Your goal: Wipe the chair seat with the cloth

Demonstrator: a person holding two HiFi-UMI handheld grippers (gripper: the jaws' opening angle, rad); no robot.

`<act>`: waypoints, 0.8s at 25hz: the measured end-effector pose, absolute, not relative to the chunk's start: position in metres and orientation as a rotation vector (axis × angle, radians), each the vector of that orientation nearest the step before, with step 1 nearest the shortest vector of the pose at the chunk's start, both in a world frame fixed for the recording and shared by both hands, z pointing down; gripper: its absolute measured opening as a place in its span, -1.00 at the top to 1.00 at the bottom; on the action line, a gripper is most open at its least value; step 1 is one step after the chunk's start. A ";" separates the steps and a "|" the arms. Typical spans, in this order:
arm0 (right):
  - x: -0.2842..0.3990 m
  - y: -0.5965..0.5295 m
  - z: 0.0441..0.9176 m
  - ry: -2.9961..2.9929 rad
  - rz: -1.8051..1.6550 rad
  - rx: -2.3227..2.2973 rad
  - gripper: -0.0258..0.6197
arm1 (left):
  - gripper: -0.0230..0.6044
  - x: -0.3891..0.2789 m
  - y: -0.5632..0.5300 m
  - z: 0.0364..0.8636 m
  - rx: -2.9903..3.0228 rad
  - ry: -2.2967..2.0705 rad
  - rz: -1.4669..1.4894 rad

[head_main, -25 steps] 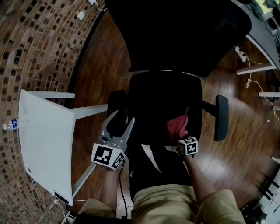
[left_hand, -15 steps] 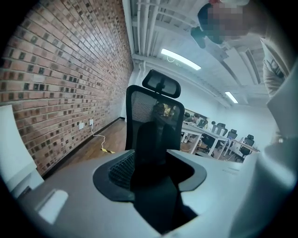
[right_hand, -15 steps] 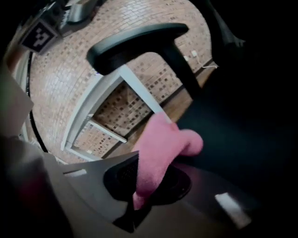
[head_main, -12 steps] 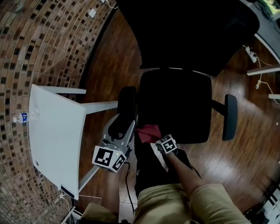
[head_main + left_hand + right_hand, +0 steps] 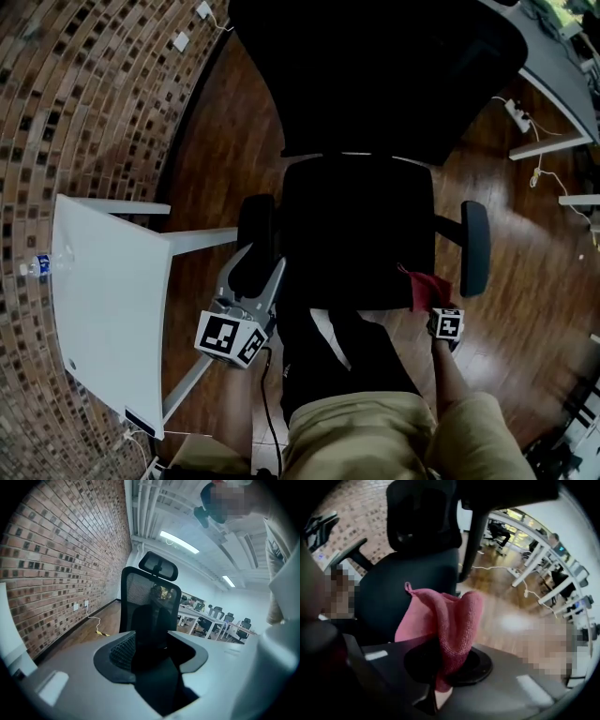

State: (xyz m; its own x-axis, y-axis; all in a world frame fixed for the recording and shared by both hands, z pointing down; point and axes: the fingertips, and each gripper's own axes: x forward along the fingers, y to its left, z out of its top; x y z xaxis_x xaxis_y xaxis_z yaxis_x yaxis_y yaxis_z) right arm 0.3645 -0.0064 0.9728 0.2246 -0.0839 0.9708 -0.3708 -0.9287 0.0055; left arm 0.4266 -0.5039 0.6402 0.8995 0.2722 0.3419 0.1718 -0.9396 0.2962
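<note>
Now | right gripper pinched shut on pink cloth | cloth bunched at front right corner of chair seat, near right armrest | left gripper clamped on left armrest | backrest beyond

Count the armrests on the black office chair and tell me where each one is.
2. The left black padded armrest lies between the left tool's jaws; the right black padded armrest is on the opposite side, near the pink cloth.
</note>
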 end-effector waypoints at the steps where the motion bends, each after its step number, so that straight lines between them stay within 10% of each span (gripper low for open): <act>1: 0.364 -0.001 0.972 -0.398 1.782 2.275 0.88 | 0.32 0.427 -0.503 0.639 2.806 0.333 0.554; 14: 0.242 -0.429 0.927 -2.058 1.832 1.972 0.88 | 0.32 0.410 -0.515 0.649 2.815 0.203 0.585; 20: 0.251 -0.433 0.976 -1.888 1.884 1.946 0.88 | 0.32 0.402 -0.515 0.652 2.806 0.189 0.605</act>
